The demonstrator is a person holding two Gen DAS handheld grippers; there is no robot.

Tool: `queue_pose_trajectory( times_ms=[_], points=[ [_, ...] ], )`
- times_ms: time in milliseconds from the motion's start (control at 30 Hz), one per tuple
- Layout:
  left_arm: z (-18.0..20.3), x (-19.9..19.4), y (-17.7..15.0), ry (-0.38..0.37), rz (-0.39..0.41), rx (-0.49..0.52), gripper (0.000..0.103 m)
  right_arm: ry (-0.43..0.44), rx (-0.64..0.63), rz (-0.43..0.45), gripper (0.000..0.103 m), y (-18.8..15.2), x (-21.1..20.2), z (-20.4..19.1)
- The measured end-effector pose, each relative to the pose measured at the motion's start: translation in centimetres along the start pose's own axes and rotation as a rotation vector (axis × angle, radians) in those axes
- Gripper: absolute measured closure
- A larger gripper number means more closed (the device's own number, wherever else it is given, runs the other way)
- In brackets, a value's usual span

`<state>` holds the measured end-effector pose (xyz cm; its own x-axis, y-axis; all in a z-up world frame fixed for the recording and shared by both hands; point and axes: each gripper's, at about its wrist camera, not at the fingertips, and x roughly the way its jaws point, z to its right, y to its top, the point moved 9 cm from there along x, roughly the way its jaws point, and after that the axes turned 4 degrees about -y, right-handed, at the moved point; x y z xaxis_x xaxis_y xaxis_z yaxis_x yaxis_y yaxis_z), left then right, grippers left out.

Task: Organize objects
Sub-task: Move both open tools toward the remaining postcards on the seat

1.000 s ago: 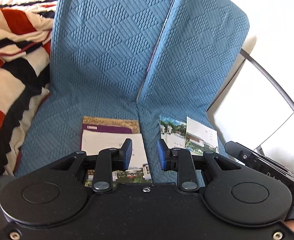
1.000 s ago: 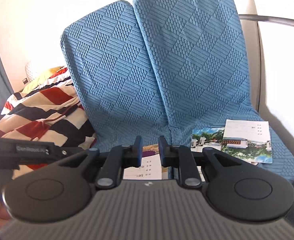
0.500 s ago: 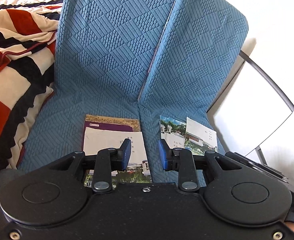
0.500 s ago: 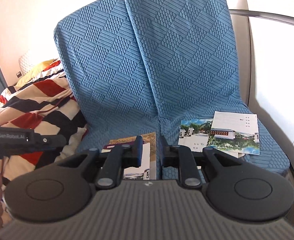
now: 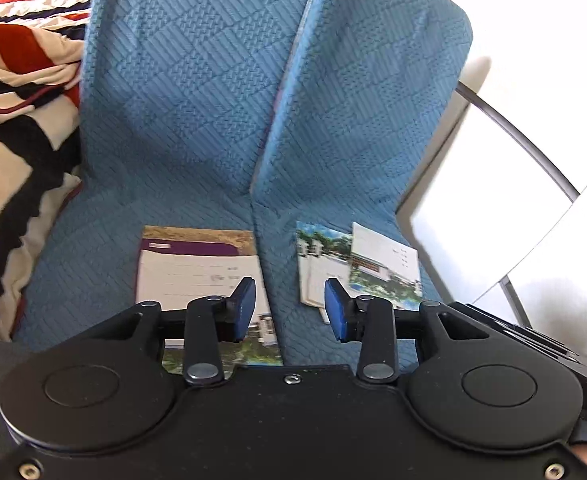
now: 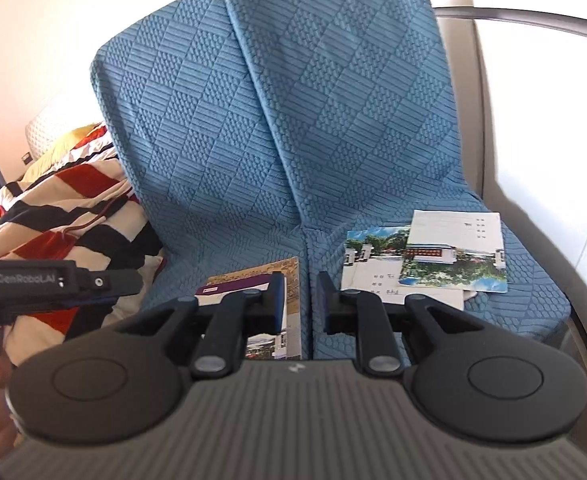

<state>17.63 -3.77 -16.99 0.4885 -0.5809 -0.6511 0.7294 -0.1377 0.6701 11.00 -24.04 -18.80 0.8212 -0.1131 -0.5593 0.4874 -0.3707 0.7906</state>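
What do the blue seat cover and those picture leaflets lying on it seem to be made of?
The blue seat cover looks like knitted or quilted fabric, matte: raised checker blocks of ribs and bumps, soft creases at the seat fold. The leaflets on the right look like printed paper or thin card, perhaps lightly coated: flat sheets, sharp corners, photo prints. The left booklet looks alike; its finish I cannot tell.

Bare seat beside booklets
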Motion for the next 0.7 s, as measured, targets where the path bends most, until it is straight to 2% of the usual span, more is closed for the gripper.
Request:
queue_pose_trajectory(
  times_ms=[133, 700],
  points=[
    [1.8, 1.4, -0.6, -0.047, -0.012, 0.005, 0.067, -0.044, 0.035, -0.011, 0.082, -0.7, -0.8, 2.6],
    [9.2, 4.6, -2.8, -0.136, -0.055, 0.086, 0.061, -0.196, 0.097, -0.02, 0.082, -2.4, -3.8, 10.2]
  ],
)
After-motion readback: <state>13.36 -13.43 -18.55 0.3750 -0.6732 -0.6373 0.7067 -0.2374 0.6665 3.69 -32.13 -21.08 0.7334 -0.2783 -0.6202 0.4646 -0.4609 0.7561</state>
